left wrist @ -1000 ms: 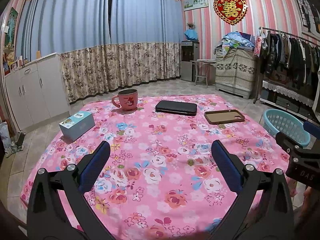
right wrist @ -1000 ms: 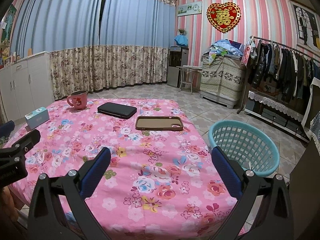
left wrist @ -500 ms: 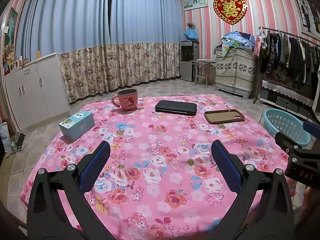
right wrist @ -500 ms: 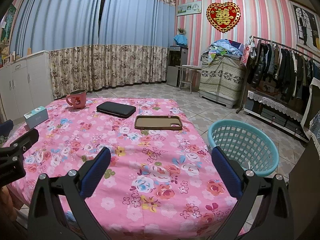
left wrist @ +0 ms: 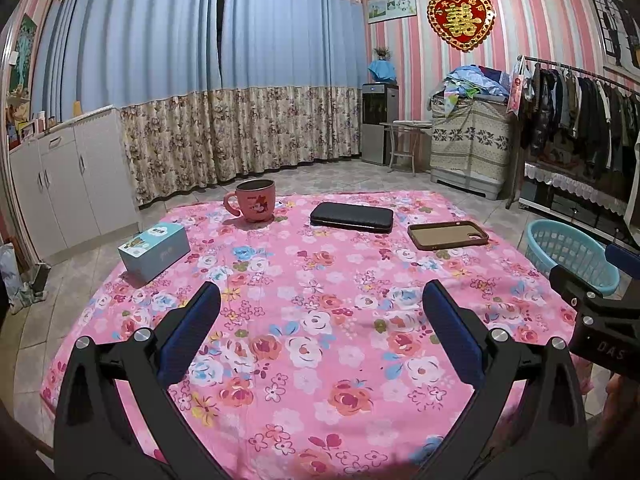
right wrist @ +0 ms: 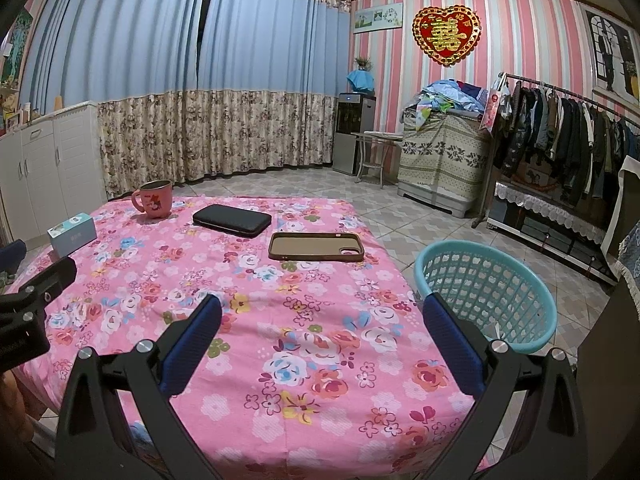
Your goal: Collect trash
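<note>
A table with a pink floral cloth (left wrist: pixel 320 320) holds a pink mug (left wrist: pixel 254 200), a black case (left wrist: pixel 352 217), a brown phone case (left wrist: pixel 448 235) and a light blue box (left wrist: pixel 154 247). A teal plastic basket (right wrist: pixel 486 290) stands on the floor to the table's right. My left gripper (left wrist: pixel 320 320) is open and empty over the near part of the cloth. My right gripper (right wrist: pixel 320 328) is open and empty over the near right part, beside the basket. No loose trash shows on the cloth.
White cabinets (left wrist: pixel 68 188) stand at the left, curtains (left wrist: pixel 240 80) at the back. A clothes rack (right wrist: pixel 560 152) and a covered cabinet (right wrist: pixel 444 160) stand at the right. The right gripper shows at the right edge of the left wrist view (left wrist: pixel 600 312).
Both grippers have stayed open and nearly still. The right wrist view has drifted slightly; nothing on the table has moved.
</note>
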### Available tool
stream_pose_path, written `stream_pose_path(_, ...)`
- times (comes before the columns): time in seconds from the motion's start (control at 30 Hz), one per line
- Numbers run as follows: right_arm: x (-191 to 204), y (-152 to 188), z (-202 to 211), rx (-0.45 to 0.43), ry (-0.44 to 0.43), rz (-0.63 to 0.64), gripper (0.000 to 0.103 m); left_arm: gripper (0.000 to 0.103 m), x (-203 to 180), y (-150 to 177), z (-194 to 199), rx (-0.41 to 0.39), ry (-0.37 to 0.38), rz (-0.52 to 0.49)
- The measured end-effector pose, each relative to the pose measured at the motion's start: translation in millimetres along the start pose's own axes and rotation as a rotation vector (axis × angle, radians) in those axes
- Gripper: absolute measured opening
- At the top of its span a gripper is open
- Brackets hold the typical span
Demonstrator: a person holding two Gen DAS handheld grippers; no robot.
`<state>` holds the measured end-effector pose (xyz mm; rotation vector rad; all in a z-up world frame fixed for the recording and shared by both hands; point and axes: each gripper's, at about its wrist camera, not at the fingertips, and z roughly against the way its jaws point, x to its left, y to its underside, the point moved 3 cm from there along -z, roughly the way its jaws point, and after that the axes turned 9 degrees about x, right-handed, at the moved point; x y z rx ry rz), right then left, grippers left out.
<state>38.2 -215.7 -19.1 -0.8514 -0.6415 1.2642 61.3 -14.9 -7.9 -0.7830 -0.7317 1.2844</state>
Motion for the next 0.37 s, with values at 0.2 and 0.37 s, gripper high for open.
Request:
stream_pose_path(0.2, -0.8, -0.1, 0.2, 0.0, 0.001, 0.003, 0.098, 0.098, -0.9, 0.6, 2.7, -0.008, 0.009, -0.001)
stream_pose_path(0.37, 0.9, 0.1, -0.2, 0.0, 0.0, 0.001, 0.098, 0.098, -0.7, -0.4, 3.5, -0.006, 0.015, 0.004)
